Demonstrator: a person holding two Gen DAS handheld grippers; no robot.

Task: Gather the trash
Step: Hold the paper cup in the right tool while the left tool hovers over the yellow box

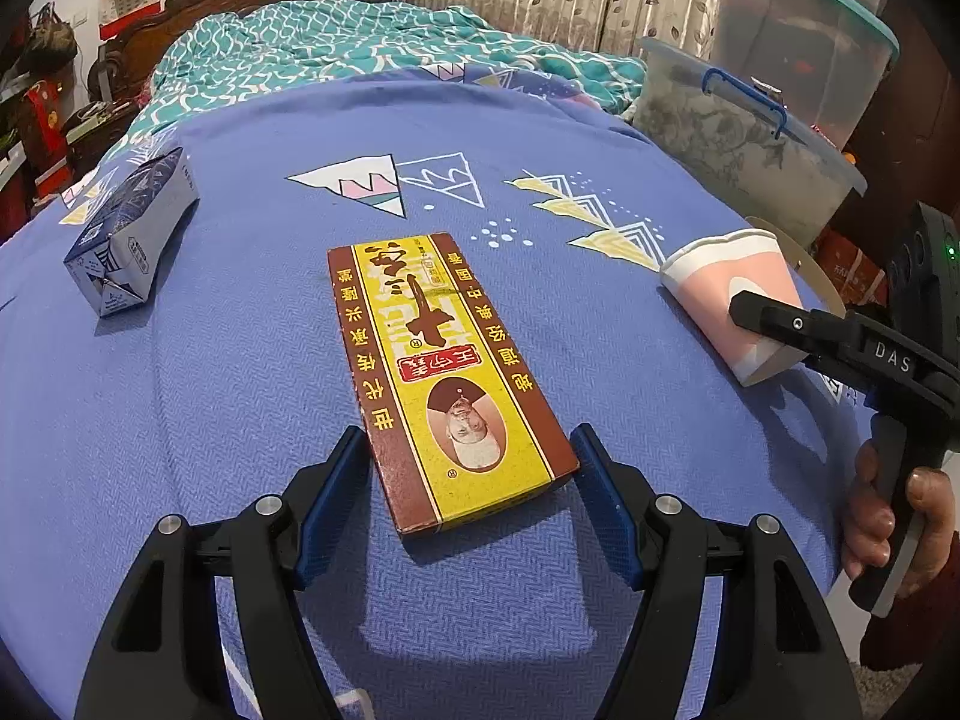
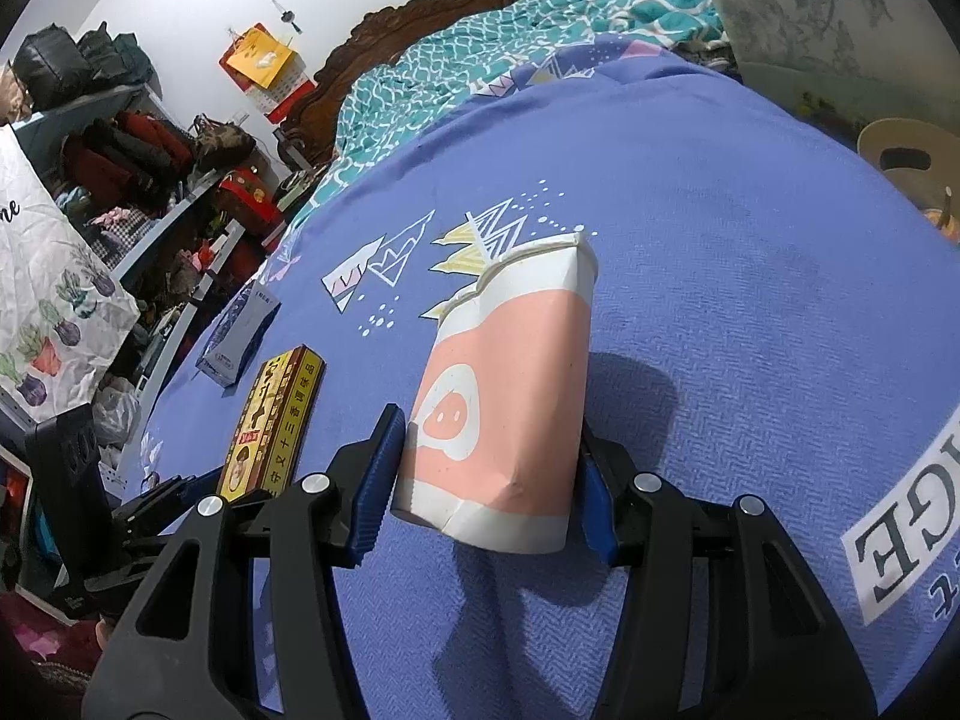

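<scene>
Three pieces of trash lie on the blue bedspread (image 1: pixel 540 138): a yellow-and-brown box (image 1: pixel 444 372), a crushed pink paper cup (image 2: pixel 510 396) and a blue carton (image 1: pixel 129 234). The left gripper (image 1: pixel 471 480) straddles the box's near end, fingers (image 1: pixel 336 492) released, gaps either side. The right gripper (image 2: pixel 489 480) has both fingers (image 2: pixel 375 480) clenched on the lying cup's base.

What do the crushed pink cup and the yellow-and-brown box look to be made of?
Pink cup: likely thin coated paper, since it creases sharply and has a rolled rim. Yellow-and-brown box: apparently printed cardboard with a slight sheen, given its flat panels, crisp folded edges and scuffed corner.
</scene>
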